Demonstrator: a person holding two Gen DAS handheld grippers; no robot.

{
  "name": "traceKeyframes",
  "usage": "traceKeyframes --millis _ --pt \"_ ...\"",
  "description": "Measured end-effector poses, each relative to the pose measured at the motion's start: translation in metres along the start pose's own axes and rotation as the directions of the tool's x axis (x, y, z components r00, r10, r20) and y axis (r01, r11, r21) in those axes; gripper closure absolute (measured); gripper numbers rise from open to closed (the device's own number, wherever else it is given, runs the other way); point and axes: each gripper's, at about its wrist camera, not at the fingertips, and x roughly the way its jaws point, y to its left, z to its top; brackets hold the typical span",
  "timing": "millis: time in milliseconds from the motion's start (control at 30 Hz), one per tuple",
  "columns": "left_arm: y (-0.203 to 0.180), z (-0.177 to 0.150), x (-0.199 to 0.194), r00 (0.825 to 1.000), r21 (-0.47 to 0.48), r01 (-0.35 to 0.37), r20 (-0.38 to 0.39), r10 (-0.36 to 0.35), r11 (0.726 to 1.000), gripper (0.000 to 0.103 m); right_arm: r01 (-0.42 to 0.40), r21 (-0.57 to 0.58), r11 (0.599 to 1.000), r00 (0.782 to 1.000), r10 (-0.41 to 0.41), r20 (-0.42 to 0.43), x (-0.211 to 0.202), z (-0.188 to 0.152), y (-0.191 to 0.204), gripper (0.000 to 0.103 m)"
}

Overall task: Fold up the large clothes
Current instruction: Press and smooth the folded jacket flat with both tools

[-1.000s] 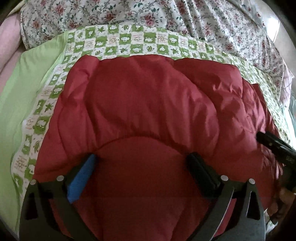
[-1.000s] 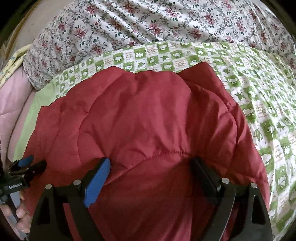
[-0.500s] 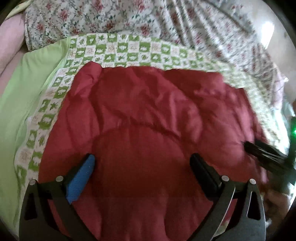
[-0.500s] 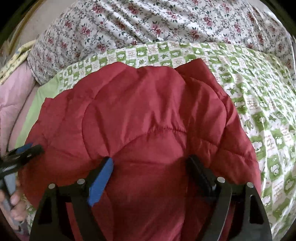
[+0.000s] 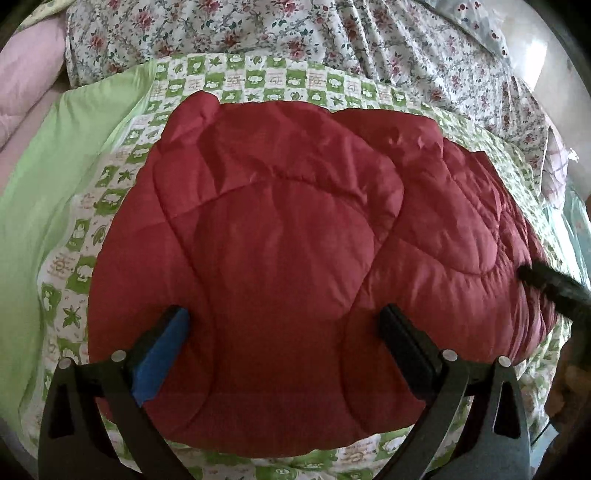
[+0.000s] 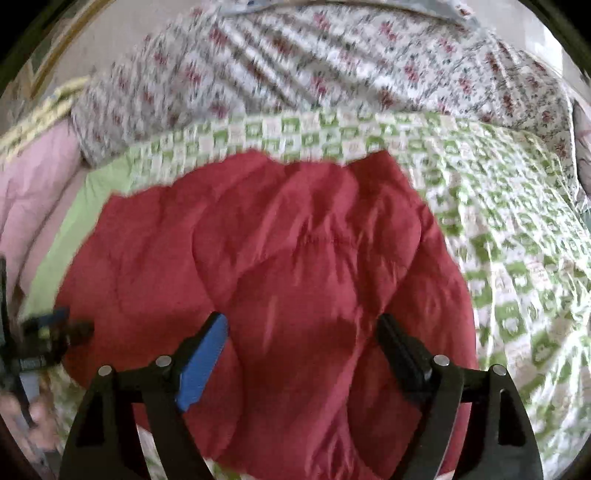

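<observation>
A puffy red quilted jacket point(image 5: 288, 236) lies folded into a rounded bundle on the bed; it also shows in the right wrist view point(image 6: 295, 280). My left gripper point(image 5: 284, 332) is open and hovers above the jacket's near edge, holding nothing. My right gripper point(image 6: 301, 334) is open above the jacket's right part, holding nothing; its view is blurred. The right gripper's dark finger point(image 5: 550, 284) shows at the jacket's right edge in the left wrist view. The left gripper point(image 6: 48, 332) shows at the jacket's left edge in the right wrist view.
The jacket rests on a green-and-white checked sheet point(image 5: 258, 79) with a plain light-green part point(image 5: 48, 177) at the left. A floral quilt point(image 5: 332, 33) is bunched behind. Pink bedding point(image 5: 26, 74) lies at the far left.
Both grippers have pulled back and up from the jacket; the near edge and more checked sheet now show. The jacket lies released in its folded shape.
</observation>
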Motion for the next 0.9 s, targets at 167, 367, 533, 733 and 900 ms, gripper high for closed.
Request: traceKeyframes --millis 167,367,533,733,900 --pt "-0.003 -0.003 0.005 1.000 0.016 -0.017 0.004 0.017 1.000 0.000 -0.028 0.052 0.998 0.999 0.029 -0.014 0.027 -0.008 -0.018 0.017" --pt "-0.002 -0.003 0.007 1.000 0.018 -0.028 0.004 0.028 0.999 0.000 -0.022 0.057 0.998 1.000 0.022 -0.003 0.023 -0.012 -0.017 0.017" --pt "-0.002 -0.003 0.009 0.999 0.022 -0.038 -0.003 0.038 0.999 0.000 0.010 0.064 0.998 0.999 -0.012 0.039 0.000 -0.013 -0.003 0.017" --pt "0.000 -0.003 0.009 0.999 0.024 -0.034 0.000 0.034 0.999 0.000 0.001 -0.032 0.999 0.999 0.000 0.036 -0.008 -0.021 0.028 0.015" --pt "-0.002 -0.006 0.006 0.999 0.032 -0.042 0.011 0.041 0.999 0.000 0.011 -0.004 1.000 1.000 -0.011 0.007 0.013 -0.026 0.015 0.012"
